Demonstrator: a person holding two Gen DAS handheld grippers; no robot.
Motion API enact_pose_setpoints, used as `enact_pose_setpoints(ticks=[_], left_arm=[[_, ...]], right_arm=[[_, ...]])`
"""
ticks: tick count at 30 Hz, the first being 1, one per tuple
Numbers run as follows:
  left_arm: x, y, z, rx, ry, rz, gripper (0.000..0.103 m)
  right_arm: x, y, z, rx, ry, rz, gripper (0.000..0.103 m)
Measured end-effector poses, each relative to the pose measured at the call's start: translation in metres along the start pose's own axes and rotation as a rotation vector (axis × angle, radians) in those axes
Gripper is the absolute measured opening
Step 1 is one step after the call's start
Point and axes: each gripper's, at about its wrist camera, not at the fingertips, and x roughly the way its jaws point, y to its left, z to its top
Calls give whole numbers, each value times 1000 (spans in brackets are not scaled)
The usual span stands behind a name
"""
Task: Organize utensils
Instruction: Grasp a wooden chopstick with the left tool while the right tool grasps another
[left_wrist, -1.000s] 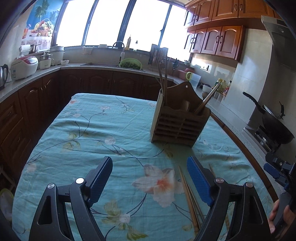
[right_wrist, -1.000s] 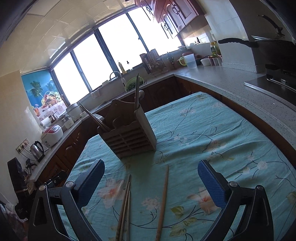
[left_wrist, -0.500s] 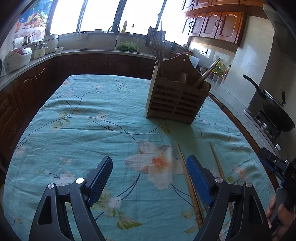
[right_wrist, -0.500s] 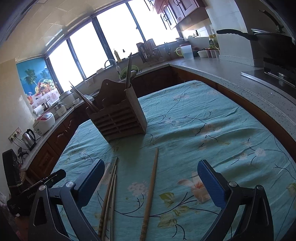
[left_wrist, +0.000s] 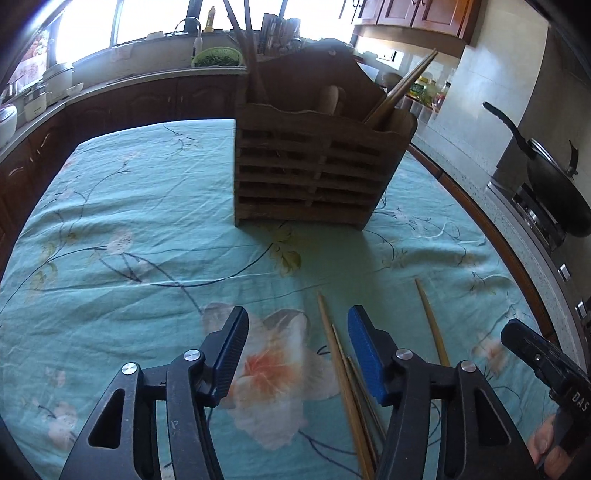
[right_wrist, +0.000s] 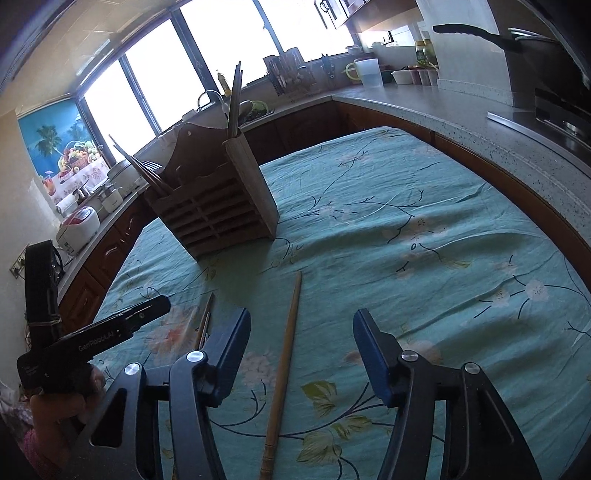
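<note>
A slatted wooden utensil holder (left_wrist: 314, 166) stands on the table with chopsticks sticking out of it. A bundle of wooden chopsticks (left_wrist: 338, 358) lies on the cloth between the jaws of my left gripper (left_wrist: 297, 332). Those jaws are closing and the pads do not touch the sticks. A single chopstick (right_wrist: 286, 354) lies between the jaws of my right gripper (right_wrist: 301, 332), which are also closing without contact. That lone stick (left_wrist: 432, 325) shows right of the left gripper. The holder (right_wrist: 214, 206) and the bundle (right_wrist: 205, 321) also appear in the right wrist view.
A teal floral tablecloth (left_wrist: 129, 240) covers the table. Dark cabinets and a counter ring it, with a wok (left_wrist: 554, 184) on the stove at the right and a rice cooker (right_wrist: 79, 227) at the left. The other gripper's body (right_wrist: 103, 336) sits close beside.
Both grippers have sunk toward the cloth and their jaws have narrowed. The left one slid forward and right, so the bundle lies between its jaws and the holder looms larger.
</note>
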Motion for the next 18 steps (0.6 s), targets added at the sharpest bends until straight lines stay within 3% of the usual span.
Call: enact_pose_setpoints(ticks=[1,3,5,9,15,18], left_arm=[[10,-5,4,21,21,5,52],[28,-13,7,64,54,30,34],[47,-16,8,84,92,53,25],[50,-14,5,132,79,50,16],[27,1,-18,283,70,75,8],[17,20,-22,271,70,74,8]], right_arm=[[0,0,0,1,1,-3,59],[1,-1,2,6,4,-3,59],[0,-2,2,7,5,-7,59],[2,-1,3,3,12,-9,59],[9,5,1,-16,36,0,59],[19,10,-1,-37,57,-3,59]])
